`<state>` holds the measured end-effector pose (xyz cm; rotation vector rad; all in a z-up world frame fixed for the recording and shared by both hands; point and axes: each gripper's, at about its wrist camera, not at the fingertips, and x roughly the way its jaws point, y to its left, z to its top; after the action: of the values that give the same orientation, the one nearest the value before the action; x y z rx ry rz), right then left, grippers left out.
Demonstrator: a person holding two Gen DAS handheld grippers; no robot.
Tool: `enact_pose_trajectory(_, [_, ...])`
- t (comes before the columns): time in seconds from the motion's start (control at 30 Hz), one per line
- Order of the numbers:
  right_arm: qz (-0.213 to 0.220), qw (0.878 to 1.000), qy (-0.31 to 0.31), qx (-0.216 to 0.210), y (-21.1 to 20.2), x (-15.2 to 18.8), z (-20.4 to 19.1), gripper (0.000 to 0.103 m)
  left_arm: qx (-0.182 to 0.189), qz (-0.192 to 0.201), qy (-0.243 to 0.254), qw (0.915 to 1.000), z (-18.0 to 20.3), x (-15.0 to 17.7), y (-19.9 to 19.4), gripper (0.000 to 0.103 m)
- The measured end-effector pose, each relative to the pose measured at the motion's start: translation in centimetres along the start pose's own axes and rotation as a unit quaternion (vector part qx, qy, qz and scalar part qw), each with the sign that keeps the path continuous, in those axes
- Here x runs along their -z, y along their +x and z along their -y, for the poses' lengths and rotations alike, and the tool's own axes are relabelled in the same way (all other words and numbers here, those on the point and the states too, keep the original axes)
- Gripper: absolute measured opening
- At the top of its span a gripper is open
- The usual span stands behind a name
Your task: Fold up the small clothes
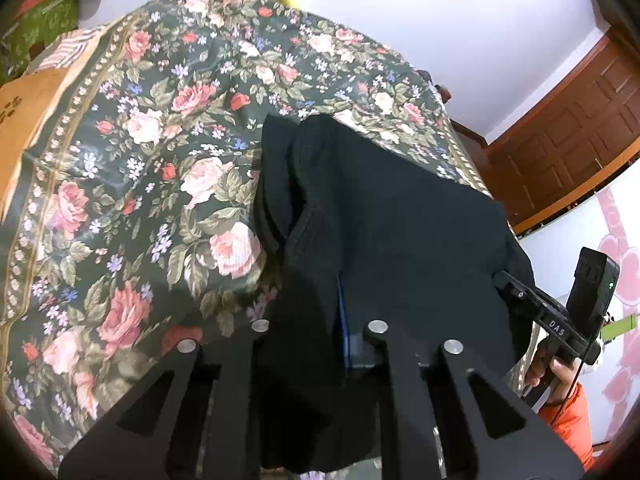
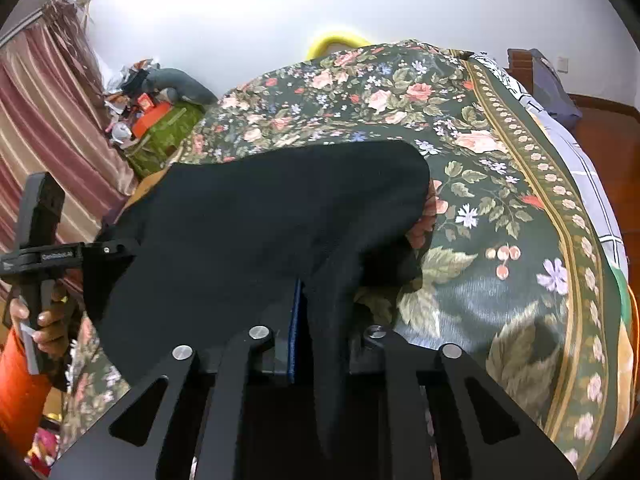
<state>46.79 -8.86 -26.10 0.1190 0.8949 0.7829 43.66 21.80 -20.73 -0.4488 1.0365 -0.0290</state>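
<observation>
Black garment (image 1: 384, 216) hangs creased, apparently pinched between both tongs.

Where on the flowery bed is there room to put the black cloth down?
Both grippers, left and right, pinch the black cloth. The bedspread lies bare left of the cloth, out to its gold border. In the right view it is also bare right of the cloth. The clutter by the curtain is crowded.
</observation>
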Motion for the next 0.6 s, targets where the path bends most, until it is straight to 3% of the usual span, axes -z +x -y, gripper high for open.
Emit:
enact_pose_trajectory(0.37, [0.041, 0.996, -0.065, -0.050, -8.2, 0.6, -8.1, 0.006, -0.006, 0.081, 0.059, 0.9949, 4.3, 4.6, -12.1, 0.011])
enact_pose_trajectory(0.6, [0.061, 0.991, -0.097, -0.064, -12.1, 2.1, -12.9, 0.006, -0.016, 0.118, 0.075, 0.9900, 4.2, 8.4, -18.3, 0.011])
